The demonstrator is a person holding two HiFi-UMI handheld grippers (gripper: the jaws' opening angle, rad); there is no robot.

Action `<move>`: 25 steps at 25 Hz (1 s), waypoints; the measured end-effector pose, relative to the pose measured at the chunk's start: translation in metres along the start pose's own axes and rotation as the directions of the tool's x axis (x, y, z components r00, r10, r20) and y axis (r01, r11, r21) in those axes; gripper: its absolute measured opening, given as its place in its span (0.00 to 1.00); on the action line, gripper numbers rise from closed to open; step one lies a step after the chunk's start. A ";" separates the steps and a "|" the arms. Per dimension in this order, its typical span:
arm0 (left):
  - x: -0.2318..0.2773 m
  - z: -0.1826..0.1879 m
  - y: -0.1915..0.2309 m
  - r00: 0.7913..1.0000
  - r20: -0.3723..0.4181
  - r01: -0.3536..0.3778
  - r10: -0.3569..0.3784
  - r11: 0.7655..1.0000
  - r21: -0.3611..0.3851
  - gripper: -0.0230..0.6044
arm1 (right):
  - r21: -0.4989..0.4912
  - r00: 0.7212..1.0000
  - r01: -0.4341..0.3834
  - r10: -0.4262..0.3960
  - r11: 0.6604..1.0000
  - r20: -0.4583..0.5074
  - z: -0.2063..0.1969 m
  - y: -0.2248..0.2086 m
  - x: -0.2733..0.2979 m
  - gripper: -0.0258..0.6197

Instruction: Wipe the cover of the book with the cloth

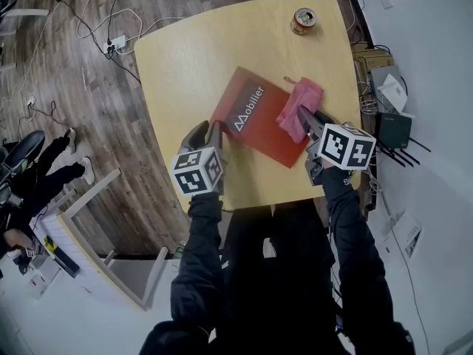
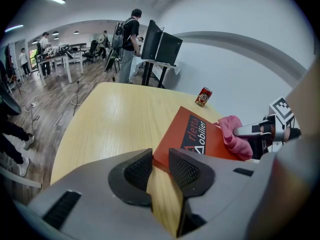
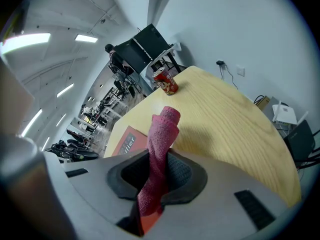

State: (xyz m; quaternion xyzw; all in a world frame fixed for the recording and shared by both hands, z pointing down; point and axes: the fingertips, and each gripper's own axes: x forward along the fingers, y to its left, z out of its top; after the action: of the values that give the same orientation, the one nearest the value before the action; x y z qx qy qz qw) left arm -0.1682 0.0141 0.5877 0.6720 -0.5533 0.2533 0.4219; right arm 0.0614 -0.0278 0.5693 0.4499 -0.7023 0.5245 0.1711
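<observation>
A flat red book [image 1: 255, 117] is lying near the front edge of the light wooden table [image 1: 185, 58]. A soft pink cloth [image 1: 301, 106] is sitting on the book's right side, and the right claw [image 1: 304, 115] is squeezing it tight. The left claw [image 1: 214, 133] is resting at the book's left corner with its two jaws a little bit apart, and a small red can [image 1: 303, 21] is standing by the table's far right corner.

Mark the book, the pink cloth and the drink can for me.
book [image 1: 260, 133]: head view, bare middle of its red cover.
pink cloth [image 3: 160, 139]: right gripper view, the strip standing between the jaws.
drink can [image 1: 304, 20]: head view, its top.
</observation>
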 end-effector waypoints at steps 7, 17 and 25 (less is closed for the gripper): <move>0.001 0.000 0.001 1.000 -0.001 -0.013 0.013 1.000 -0.003 0.21 | 0.006 1.000 0.002 -0.002 1.000 0.000 -0.001 -0.010 -0.008 0.16; 0.000 0.000 0.001 1.000 -0.006 -0.025 0.025 1.000 0.007 0.21 | 0.005 1.000 0.024 -0.024 1.000 0.000 -0.005 -0.028 -0.027 0.16; 0.000 0.000 0.001 1.000 -0.007 -0.029 0.029 1.000 0.006 0.21 | -0.002 0.999 0.032 -0.032 0.999 0.007 -0.005 -0.033 -0.034 0.16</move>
State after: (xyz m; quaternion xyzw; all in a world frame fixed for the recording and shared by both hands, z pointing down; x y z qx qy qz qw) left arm -0.1689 0.0141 0.5877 0.6641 -0.5608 0.2635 0.4184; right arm 0.1048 -0.0092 0.5665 0.4625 -0.6961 0.5196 0.1775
